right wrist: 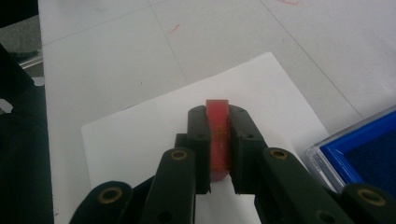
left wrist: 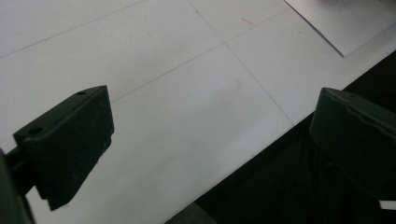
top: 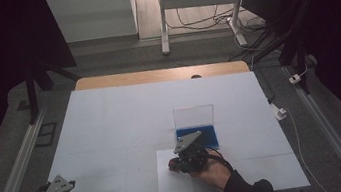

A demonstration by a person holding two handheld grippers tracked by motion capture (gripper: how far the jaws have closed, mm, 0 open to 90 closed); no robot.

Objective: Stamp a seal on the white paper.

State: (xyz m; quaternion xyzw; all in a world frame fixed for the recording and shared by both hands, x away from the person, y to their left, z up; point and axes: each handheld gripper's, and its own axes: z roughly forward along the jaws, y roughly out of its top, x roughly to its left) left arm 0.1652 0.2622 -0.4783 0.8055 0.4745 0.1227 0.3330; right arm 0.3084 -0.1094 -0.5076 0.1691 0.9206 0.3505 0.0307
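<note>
Red block (right wrist: 218,140) clamped between right gripper (right wrist: 218,122) jaws, seemingly a stamp

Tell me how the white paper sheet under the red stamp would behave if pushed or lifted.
The white paper sheet lies thin and flat on the table, so it is probably light, floppy if lifted by one edge. A sideways push would likely slide it over the smooth surface. The right gripper, shut on the small red stamp, may drag it along if the stamp presses down.

My right gripper (right wrist: 218,140) covers both flanks and the lower end of the red block (right wrist: 218,135). The blue tray (right wrist: 362,151) is cut off at the picture's right edge.
</note>
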